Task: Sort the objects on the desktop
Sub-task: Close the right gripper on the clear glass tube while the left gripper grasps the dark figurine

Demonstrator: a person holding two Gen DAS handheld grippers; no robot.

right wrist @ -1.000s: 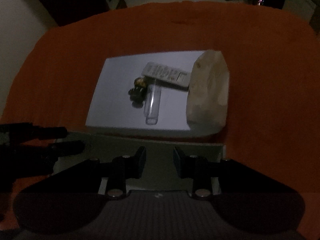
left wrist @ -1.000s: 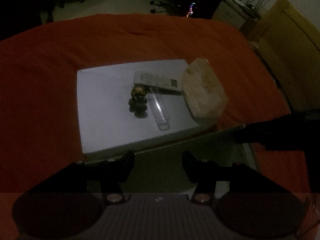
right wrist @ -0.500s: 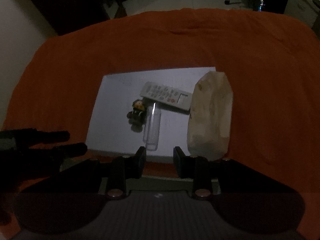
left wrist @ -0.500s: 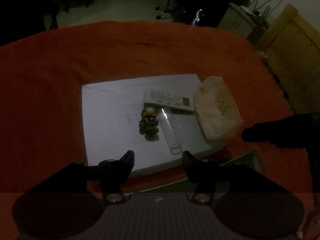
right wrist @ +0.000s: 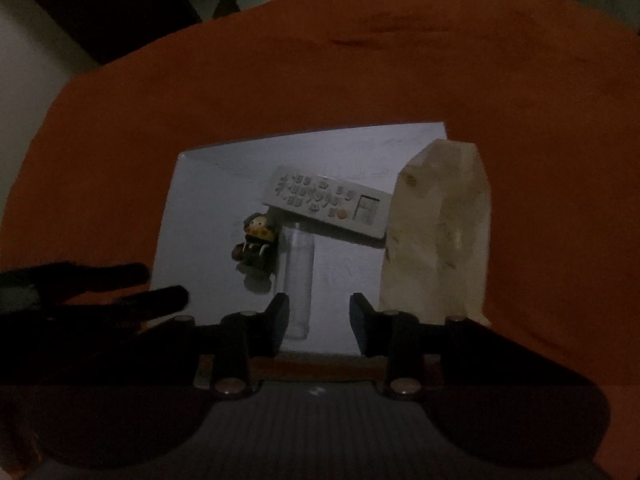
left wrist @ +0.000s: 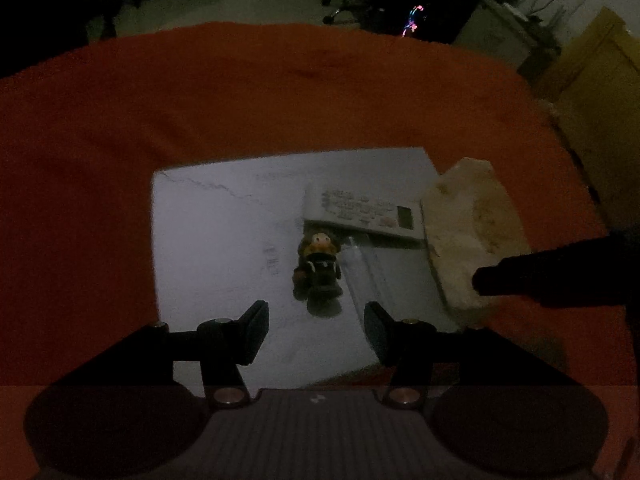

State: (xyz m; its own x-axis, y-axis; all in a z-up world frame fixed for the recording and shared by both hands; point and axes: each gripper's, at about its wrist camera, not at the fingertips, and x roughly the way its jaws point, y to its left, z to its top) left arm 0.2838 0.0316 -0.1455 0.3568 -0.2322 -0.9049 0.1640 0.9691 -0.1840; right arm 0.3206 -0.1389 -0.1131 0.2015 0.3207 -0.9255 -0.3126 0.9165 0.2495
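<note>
Both grippers have closed in over the last second. The left gripper [left wrist: 316, 330], jaws spread and empty, now has the figurine [left wrist: 319, 270] just ahead between them; the right gripper [right wrist: 319, 322], released too, lines up beside the clear tube [right wrist: 299, 278]. Pickups look near.

Bare white board [left wrist: 216, 240] left of figurine [left wrist: 318, 268]; right side crowded.
</note>
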